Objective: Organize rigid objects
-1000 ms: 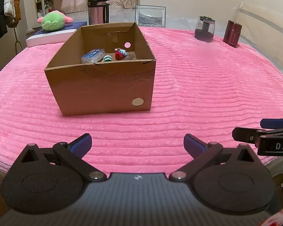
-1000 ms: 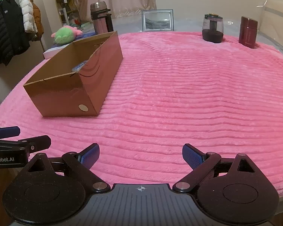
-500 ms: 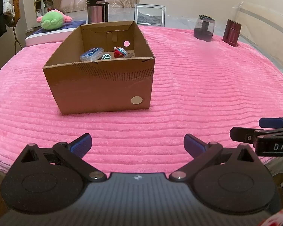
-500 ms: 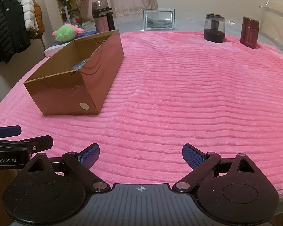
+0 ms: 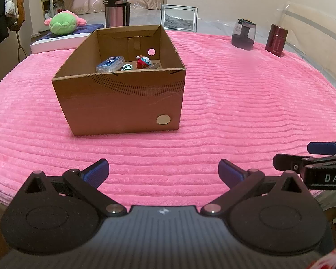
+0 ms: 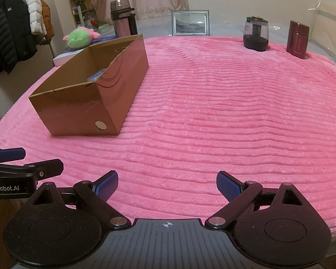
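Left wrist view looks straight at the open brown cardboard box (image 5: 121,103), which sits on the pink ribbed plush blanket (image 5: 235,112) covering the table. Inside, against the far wall, lie 3 small rigid items: a clear plastic case with a blue label (image 5: 110,63), a green-and-white striped ball (image 5: 127,67) and a red-and-blue round toy figure (image 5: 143,62). They rest close together, which suggests the sorting is already done or nearly so; the box hides the rest of its floor from here.

The left gripper (image 5: 163,170) hangs above the near edge of the blanket, jaws spread wide with nothing between the blue pads. The right gripper (image 6: 167,182) is the same: released, empty, well apart from the box and aimed at bare blanket. Each tool shows at the edge of the other's view, so they sit side by side.

Along the far edge stand a steel thermos with a black handle (image 5: 116,6), a silver-framed picture (image 5: 179,18), a dark glass jar with a lid (image 5: 244,33) and a maroon metal canister (image 5: 277,39). A green-and-pink plush toy (image 5: 63,22) rests on a flat white box beyond the blanket. Whether the far items belong to the task I cannot tell; no loose small object lies on the blanket.
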`<action>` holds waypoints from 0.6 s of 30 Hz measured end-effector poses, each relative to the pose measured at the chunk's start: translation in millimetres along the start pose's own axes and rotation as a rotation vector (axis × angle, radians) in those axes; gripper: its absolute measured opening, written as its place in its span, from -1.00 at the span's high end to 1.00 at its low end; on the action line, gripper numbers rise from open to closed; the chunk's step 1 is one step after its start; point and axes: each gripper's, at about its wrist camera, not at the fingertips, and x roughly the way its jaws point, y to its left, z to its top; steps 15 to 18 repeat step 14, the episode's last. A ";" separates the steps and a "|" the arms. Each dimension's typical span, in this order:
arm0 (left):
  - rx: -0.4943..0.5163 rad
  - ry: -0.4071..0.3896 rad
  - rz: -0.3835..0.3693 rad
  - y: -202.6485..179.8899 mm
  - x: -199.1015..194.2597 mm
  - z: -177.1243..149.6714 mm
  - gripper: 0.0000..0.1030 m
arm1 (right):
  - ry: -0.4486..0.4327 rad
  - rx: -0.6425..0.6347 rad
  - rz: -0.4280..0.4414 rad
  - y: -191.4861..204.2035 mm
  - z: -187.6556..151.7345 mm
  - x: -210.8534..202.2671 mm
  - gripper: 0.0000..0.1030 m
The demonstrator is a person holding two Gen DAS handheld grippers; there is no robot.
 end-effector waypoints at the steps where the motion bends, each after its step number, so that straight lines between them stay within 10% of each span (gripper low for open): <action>1: 0.000 0.000 -0.001 0.2 0.0 0.2 -0.98 | 0.000 -0.001 0.000 0.2 -0.3 0.5 -0.78; 18: -0.009 -0.019 -0.011 1.8 -1.8 0.7 -0.98 | 0.001 -0.001 0.000 0.3 -0.4 0.6 -0.78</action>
